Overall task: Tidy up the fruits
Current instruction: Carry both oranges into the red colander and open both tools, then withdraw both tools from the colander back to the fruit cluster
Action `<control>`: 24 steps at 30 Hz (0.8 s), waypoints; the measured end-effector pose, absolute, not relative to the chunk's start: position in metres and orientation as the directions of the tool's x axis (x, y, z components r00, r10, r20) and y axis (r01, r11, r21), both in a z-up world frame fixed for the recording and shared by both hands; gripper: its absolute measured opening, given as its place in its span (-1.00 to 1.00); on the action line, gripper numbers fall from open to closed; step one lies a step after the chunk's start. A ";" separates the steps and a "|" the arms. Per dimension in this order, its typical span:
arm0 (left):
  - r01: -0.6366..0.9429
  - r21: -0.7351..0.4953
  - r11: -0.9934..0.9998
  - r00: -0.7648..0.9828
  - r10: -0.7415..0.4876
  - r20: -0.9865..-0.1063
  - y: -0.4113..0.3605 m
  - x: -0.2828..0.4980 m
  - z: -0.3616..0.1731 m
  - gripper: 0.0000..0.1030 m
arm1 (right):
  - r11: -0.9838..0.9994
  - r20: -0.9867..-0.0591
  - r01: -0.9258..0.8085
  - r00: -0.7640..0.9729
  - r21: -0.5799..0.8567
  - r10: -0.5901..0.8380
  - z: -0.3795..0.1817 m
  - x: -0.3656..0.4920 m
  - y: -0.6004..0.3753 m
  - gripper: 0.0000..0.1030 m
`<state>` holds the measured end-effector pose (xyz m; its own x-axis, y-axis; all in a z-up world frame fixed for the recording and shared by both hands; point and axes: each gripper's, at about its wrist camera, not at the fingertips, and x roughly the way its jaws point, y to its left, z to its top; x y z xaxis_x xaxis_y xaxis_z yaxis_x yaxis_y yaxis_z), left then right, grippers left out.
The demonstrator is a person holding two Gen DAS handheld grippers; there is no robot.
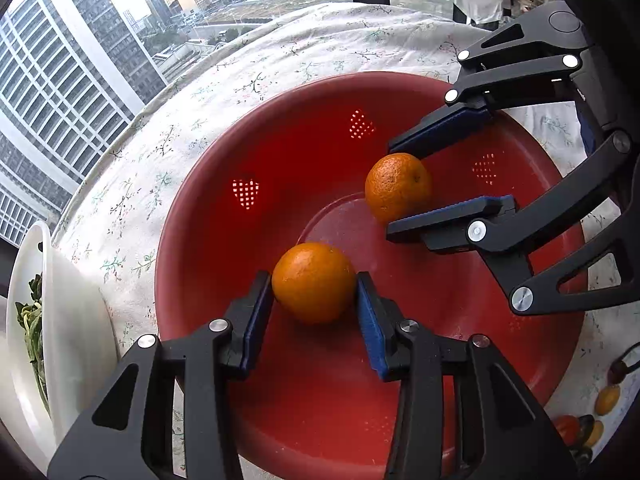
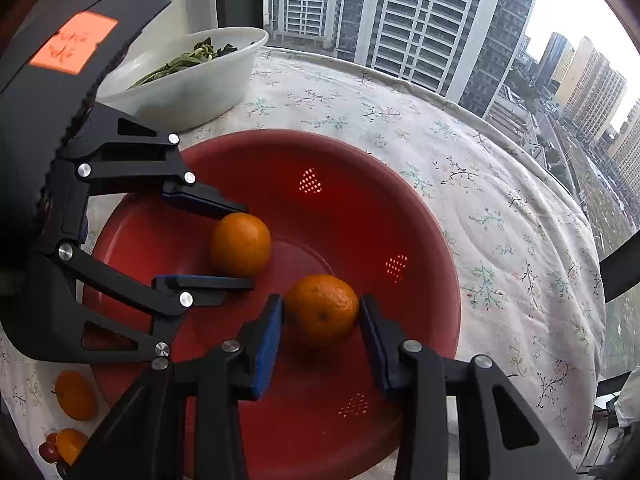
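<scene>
Both tongs are down inside the red basin (image 1: pixel 192 280), each clamped on an orange. The left tongs (image 1: pixel 316 292) pinch one orange (image 1: pixel 314 282) between their blue pads, low over the basin floor. The right tongs (image 2: pixel 322 314) hold the other orange (image 2: pixel 322 310) the same way, just beside the first.

The two oranges sit close together, so I'd worry about the tongs knocking into each other when they let go or pull back. A bump like that could send a round fruit rolling across the smooth bottom, though the high wall should keep it in. I can't tell whether either orange actually rests on the floor; dropped from any height, it may bounce or bruise.

More fruit (image 2: pixel 74 394) waits on the flowered tablecloth (image 2: pixel 500 220) outside the basin, near the table edge, where a careless sweep could push it off. The white bowl of greens (image 2: pixel 192 92) stands close by too.
</scene>
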<state>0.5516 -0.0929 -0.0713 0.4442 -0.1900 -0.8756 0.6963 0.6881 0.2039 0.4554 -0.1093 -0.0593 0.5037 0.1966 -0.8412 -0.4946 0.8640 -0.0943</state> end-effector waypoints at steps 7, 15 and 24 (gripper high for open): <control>0.691 0.200 0.694 0.451 -0.198 -0.870 -0.092 0.542 -0.067 -0.06 | 0.865 -0.836 -0.497 0.502 -0.070 0.220 -0.060 0.454 -0.113 -0.14; 0.676 0.214 0.705 0.482 -0.204 -0.852 -0.087 0.538 -0.059 0.25 | 0.864 -0.821 -0.495 0.530 -0.097 0.211 -0.054 0.447 -0.113 0.02; 0.606 0.189 0.772 0.615 -0.305 -0.727 -0.051 0.498 -0.013 0.60 | 0.885 -0.700 -0.465 0.636 -0.012 0.324 -0.013 0.409 -0.138 0.50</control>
<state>0.4977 -0.0509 -0.0128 0.6153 -0.3051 -0.7268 0.6065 0.7722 0.1893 0.4089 -0.1384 -0.0129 0.6359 0.3244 -0.7002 -0.4646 0.8855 -0.0116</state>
